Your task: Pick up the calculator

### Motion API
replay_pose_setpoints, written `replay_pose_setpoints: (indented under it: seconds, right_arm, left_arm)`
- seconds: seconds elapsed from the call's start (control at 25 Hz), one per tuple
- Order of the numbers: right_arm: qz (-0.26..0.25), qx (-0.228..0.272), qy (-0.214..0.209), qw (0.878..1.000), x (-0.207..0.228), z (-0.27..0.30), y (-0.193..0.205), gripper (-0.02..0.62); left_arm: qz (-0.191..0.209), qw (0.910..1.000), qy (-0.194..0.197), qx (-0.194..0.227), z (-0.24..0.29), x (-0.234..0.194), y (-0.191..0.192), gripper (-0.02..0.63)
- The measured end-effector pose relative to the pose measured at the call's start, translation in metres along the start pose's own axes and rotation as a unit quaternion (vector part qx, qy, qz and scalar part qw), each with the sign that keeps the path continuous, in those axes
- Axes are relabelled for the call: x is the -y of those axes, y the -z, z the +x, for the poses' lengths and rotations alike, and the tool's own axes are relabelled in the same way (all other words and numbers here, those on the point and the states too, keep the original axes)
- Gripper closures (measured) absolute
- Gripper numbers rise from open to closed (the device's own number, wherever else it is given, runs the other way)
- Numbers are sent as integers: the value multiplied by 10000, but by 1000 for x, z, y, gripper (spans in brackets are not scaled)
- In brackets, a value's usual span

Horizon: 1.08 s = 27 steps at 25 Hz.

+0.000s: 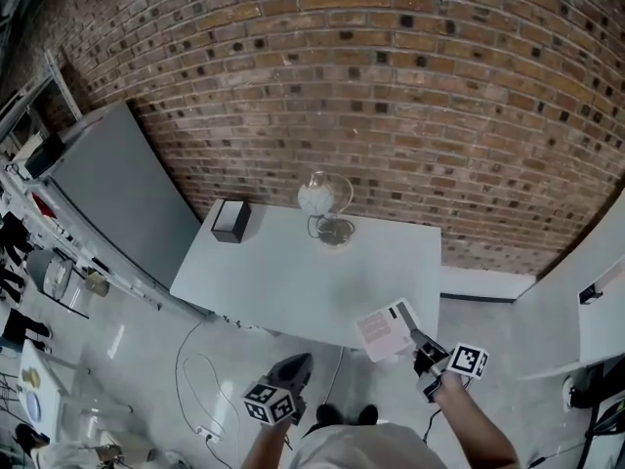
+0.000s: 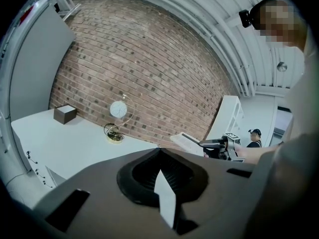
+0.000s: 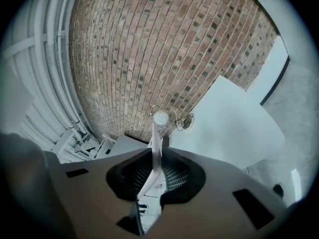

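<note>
**Calculator lifted clear, pinched in right claw**

The brick wall (image 1: 391, 86) fills the top of the frame, rough red-brown courses. A flat grey panel (image 1: 117, 203) leans at upper left. The white table (image 1: 293, 272) sits mid-frame, a smooth matte slab. At its far edge are a dark boxy block (image 1: 230, 220) and a wire-ring ornament (image 1: 325, 203) holding a white ball. The calculator (image 1: 384, 331) is lower right of centre, a thin pale slab with a key grid, hanging past the table's near edge and off the top. The right claw (image 1: 422, 345) is clenched on its near end, and that claw's own view shows it edge-on between the jaws. The end grip probably suits so thin a body. The left claw (image 1: 293, 367), at lower centre, has its jaws closed on nothing and looks parked because it isn't needed. The pick looks done.
</note>
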State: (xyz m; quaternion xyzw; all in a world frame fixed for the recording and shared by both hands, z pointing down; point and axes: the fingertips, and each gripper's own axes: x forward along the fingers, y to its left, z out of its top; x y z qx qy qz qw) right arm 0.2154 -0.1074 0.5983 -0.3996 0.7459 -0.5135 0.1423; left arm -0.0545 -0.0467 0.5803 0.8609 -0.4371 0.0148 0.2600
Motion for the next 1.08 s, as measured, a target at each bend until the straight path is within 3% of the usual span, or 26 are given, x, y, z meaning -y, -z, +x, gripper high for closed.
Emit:
replay_pose_setpoints:
  seconds: [0.16,0.36,0.52,0.84,1.08]
  right_arm:
    - [156,186,-224,9995,-18,5,8,526]
    - [209,286,-81,9993,-25,9,17,526]
    - [244,376,-289,9986,-38,14,23,526]
    - [166,334,117,9992,-36,9,36,526]
    - [124,316,164,9993,-34,12,41,526]
  left_arm:
    - [59,9998,173,-12,-3,-5,-10,592]
    - [113,9995,301,44,-10,-13,-20,592]
    - [127,9992,361,67,-15,-19,-25,592]
    - [117,9992,380,102,-28,-26,-28,592]
    - [137,9992,369,115,-29,-31,-26,592]
